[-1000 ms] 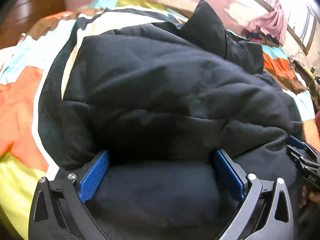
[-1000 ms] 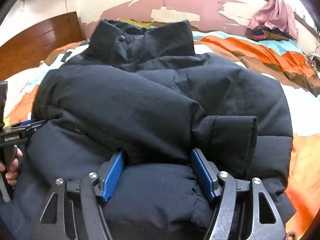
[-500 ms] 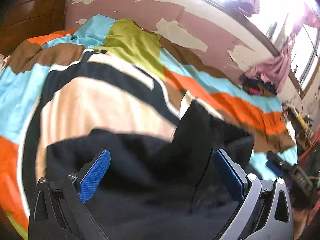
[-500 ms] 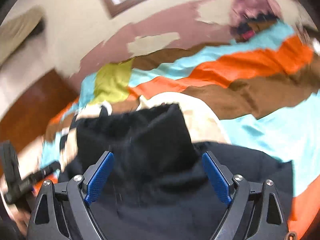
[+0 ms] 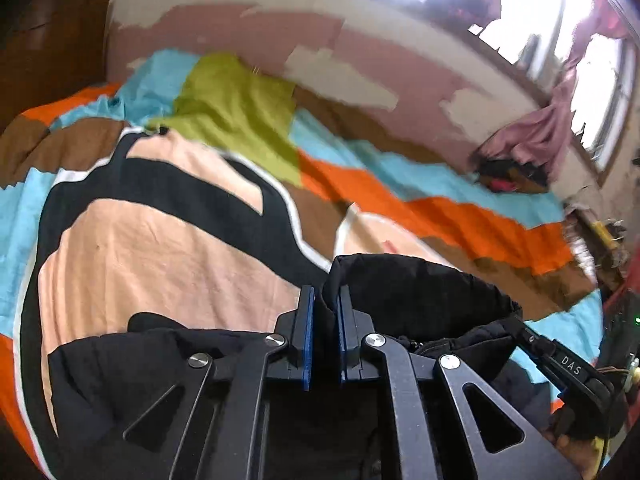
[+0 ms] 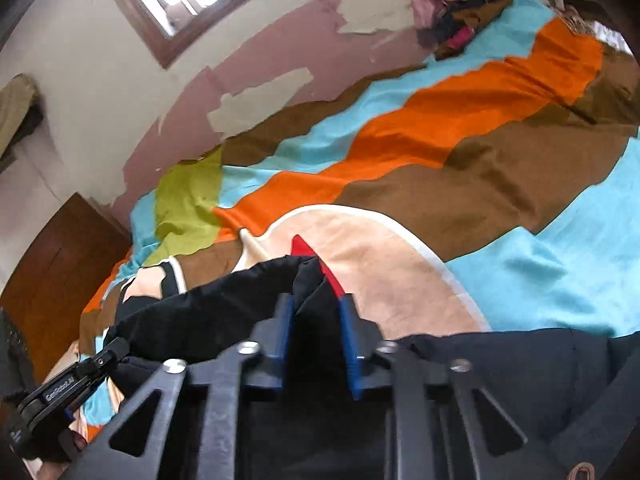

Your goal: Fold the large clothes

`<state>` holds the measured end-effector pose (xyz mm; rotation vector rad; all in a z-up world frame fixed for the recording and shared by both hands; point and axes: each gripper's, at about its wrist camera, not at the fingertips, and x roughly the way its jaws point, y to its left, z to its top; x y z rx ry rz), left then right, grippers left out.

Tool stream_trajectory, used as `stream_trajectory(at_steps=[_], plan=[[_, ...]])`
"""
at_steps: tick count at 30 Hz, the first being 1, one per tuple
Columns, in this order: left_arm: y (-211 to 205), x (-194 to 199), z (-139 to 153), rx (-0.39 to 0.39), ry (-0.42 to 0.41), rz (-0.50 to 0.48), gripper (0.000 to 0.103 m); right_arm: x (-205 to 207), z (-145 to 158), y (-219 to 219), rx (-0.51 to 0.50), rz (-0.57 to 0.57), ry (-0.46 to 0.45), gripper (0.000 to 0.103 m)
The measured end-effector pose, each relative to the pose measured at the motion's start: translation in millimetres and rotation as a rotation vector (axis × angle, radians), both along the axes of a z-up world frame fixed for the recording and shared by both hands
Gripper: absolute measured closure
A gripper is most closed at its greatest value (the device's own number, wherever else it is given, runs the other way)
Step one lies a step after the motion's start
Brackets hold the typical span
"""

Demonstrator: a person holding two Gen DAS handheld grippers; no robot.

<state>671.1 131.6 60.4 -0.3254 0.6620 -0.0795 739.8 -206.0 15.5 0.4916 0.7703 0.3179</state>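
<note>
Both tongs have just closed. The left gripper (image 5: 324, 320) and right gripper (image 6: 316, 320) each pinch the black jacket (image 5: 420, 292) edge, stretched left to right between them above the bedspread (image 6: 440, 128); the bulk hangs near.

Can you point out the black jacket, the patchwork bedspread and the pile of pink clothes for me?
black jacket (image 5: 420, 292): left wrist view, on its raised edge.
patchwork bedspread (image 6: 460, 120): right wrist view, on an orange band.
pile of pink clothes (image 5: 536, 136): left wrist view, on the pink cloth by the window.

Matt black padded jacket (image 5: 420, 292); soft cloth bedspread (image 5: 160, 248).
</note>
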Motion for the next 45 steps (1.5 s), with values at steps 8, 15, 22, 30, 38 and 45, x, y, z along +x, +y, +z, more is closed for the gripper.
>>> stream_trajectory(at_steps=[8, 15, 22, 30, 38, 45], plan=[[14, -110, 15, -0.028, -0.092, -0.056, 0.099, -97, 49, -21, -0.08, 0.123, -0.114, 0.093], [5, -216, 6, 0.037, -0.115, -0.13, 0.1, -233, 59, -15, -0.254, 0.241, -0.27, 0.096], [-13, -216, -46, 0.055, -0.004, -0.102, 0.1, -256, 1, 1, -0.381, 0.224, -0.223, 0.096], [-20, -169, -86, 0.104, 0.052, -0.081, 0.1, -216, -58, 14, -0.434, 0.208, -0.119, 0.096], [-28, -169, -92, 0.182, 0.03, -0.094, 0.094, -209, -67, 10, -0.403, 0.23, -0.074, 0.095], [-29, -210, -58, 0.352, -0.047, -0.188, 0.073, -240, -32, -25, -0.337, 0.247, -0.123, 0.049]])
